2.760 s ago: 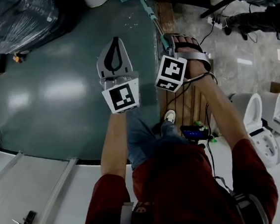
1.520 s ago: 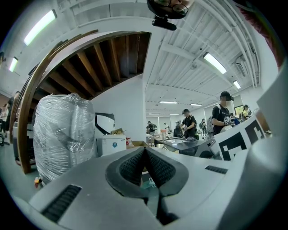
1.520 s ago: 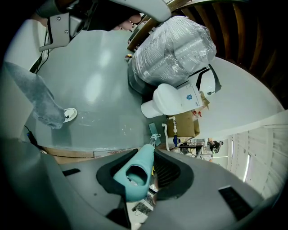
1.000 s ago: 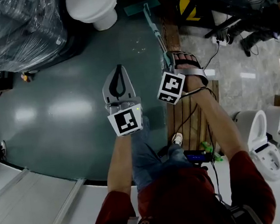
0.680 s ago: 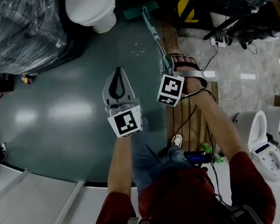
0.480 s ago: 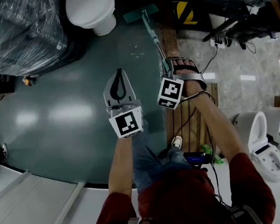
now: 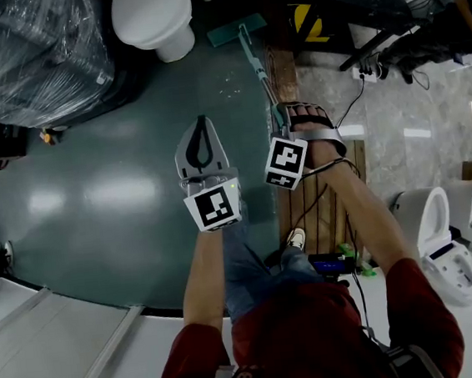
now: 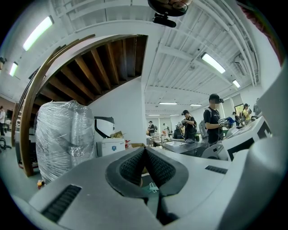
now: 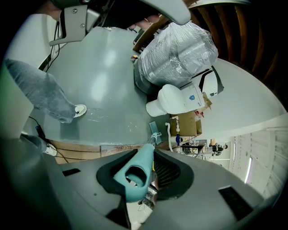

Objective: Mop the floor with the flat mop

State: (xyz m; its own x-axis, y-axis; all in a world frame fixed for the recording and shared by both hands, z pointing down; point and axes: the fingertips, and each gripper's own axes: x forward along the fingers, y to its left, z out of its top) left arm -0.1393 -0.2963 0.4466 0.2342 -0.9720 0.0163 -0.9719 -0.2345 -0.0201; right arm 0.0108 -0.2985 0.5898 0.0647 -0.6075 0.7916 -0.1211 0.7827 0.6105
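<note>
One flat mop (image 7: pixel 236 31), three toilets (image 7: pixel 153 15)

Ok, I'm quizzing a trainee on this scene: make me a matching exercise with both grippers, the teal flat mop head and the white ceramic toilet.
1. left gripper
2. right gripper
3. teal flat mop head
4. white ceramic toilet

A. shut on the teal mop handle
B. beside the plastic-wrapped stack
C. shut, empty
D. flat on the green floor

Pairs: 1-C, 2-A, 3-D, 4-B
</note>
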